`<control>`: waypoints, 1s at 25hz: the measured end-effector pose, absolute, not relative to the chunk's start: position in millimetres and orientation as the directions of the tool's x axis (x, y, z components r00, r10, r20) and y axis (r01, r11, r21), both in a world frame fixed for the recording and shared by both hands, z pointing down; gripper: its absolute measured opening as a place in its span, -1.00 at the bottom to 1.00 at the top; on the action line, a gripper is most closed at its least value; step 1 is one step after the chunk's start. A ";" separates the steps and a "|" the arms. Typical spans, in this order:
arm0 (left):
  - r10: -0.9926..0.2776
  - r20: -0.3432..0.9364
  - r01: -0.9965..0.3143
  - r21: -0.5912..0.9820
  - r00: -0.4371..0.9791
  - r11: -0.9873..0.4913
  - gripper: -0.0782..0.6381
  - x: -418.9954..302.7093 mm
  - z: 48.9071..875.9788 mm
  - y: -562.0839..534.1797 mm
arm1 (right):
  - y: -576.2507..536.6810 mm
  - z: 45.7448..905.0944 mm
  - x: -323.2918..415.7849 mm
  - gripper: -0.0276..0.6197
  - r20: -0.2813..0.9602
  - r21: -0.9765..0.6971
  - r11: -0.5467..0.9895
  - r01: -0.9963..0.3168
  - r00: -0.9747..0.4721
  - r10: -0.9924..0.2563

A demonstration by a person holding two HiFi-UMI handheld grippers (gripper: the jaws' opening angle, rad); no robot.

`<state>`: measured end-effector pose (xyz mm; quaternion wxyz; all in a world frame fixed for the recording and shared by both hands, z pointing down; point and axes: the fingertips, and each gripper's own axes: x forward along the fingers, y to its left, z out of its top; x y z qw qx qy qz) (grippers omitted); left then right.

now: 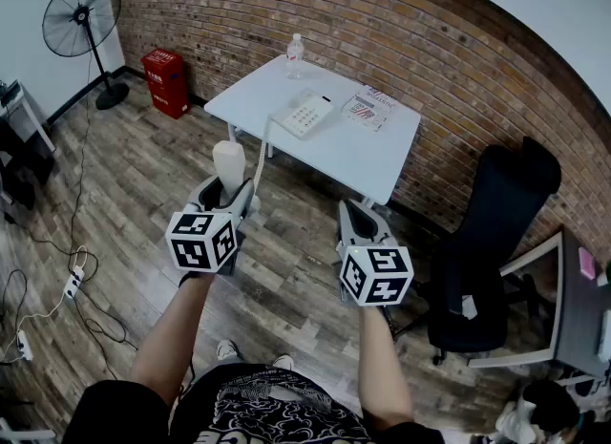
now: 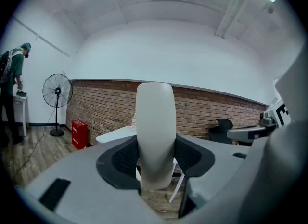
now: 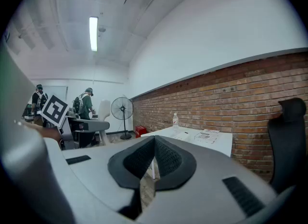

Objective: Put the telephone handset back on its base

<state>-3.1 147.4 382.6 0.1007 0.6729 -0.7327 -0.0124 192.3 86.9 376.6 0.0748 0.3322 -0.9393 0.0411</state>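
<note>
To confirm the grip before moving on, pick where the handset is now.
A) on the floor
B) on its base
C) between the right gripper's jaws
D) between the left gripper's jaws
D: the left gripper view shows the white handset clamped upright between the pads of the left gripper, away from the base.

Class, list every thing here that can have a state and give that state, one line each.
left gripper: shut on the telephone handset.
telephone handset: off its base, upright.
right gripper: jaws together, empty.
telephone base: on the table, no handset on it.
water bottle: upright on the table.
fan: standing upright.
</note>
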 end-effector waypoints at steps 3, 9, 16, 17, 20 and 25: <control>-0.987 0.142 -0.982 0.159 -0.079 0.102 -0.16 2.3 387.9 142.0 | 83.1 377.1 196.4 -0.91 0.160 -0.029 0.789 -0.614 -0.782 -0.603; -0.984 0.152 -0.977 0.179 -0.091 0.118 -0.16 5.1 394.0 125.5 | 68.9 383.5 197.2 -0.91 0.169 -0.031 0.808 -0.588 -0.800 -0.576; -0.982 0.165 -0.976 0.179 -0.091 0.121 -0.16 -3.6 401.2 96.6 | 42.7 393.7 186.8 -0.91 0.185 -0.039 0.815 -0.578 -0.806 -0.562; -0.982 0.167 -0.977 0.180 -0.089 0.119 -0.16 -6.9 402.4 91.3 | 37.7 394.9 183.0 -0.91 0.186 -0.041 0.815 -0.578 -0.806 -0.562; -0.982 0.173 -0.977 0.183 -0.080 0.112 -0.16 -21.6 407.8 72.8 | 20.1 398.9 168.6 -0.91 0.190 -0.046 0.811 -0.584 -0.802 -0.567; -0.983 0.177 -0.976 0.197 -0.056 0.091 -0.16 -60.7 414.7 32.4 | -19.7 404.1 132.9 -0.91 0.205 -0.054 0.790 -0.611 -0.781 -0.590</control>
